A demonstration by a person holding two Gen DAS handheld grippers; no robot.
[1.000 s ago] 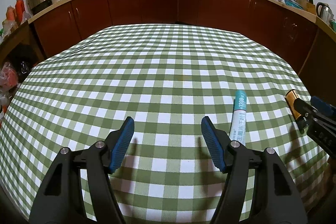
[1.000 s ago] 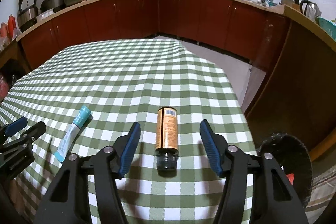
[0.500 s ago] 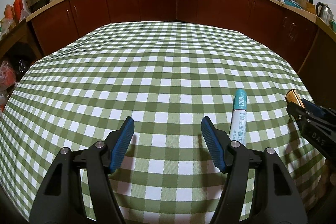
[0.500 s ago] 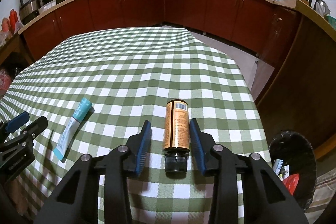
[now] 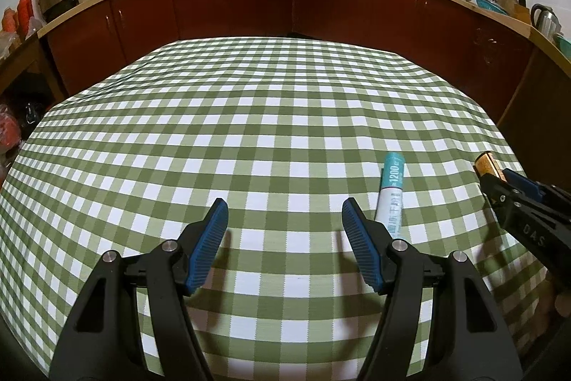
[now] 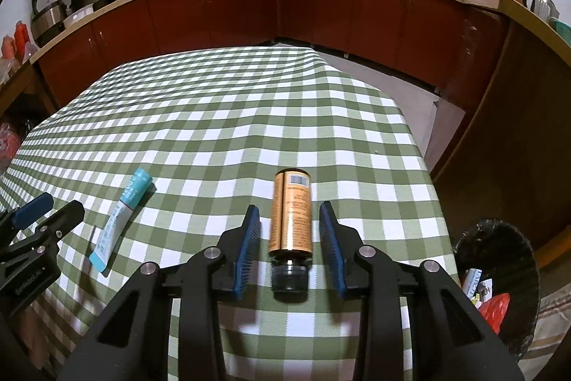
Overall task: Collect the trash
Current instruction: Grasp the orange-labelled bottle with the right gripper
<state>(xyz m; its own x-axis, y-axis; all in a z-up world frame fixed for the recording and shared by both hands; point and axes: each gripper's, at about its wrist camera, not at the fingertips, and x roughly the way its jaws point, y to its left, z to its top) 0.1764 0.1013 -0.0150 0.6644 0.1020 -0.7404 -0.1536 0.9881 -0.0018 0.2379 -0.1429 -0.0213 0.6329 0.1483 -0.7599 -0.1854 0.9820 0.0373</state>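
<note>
Step in hand: securing the first piece of trash. The right gripper (image 6: 289,231) straddles an orange-labelled bottle (image 6: 292,211) that lies on its side on the checked tablecloth (image 6: 221,116), dark cap (image 6: 289,277) pointing toward the camera. Its jaws have just been closing around the bottle; in the right wrist view a thin strip of cloth shows between each blue pad and the label, so the pads appear just short of contact and the grip is not confirmed. From the left wrist view only the bottle's far end shows past the right gripper's fingers, which settles nothing further.

The left gripper (image 5: 284,231) hovers above bare cloth with its jaws standing wide and nothing between them. A teal-and-white tube (image 5: 391,191) lies flat just beside its right finger, outside the gap.

The bin (image 6: 499,277), lined in black and already holding scraps, sits off the right-hand corner of the table, below its surface level.

Judgement: little of the task is done on this table; two items remain on the cloth. The next move calls for finishing the squeeze across the bottle's body, then lifting clear of the table edge before carrying right and down over the bin. A round, smooth body may roll or slip if pinched off-centre. The tube would then fall to the left gripper, which must shift right to bracket it
</note>
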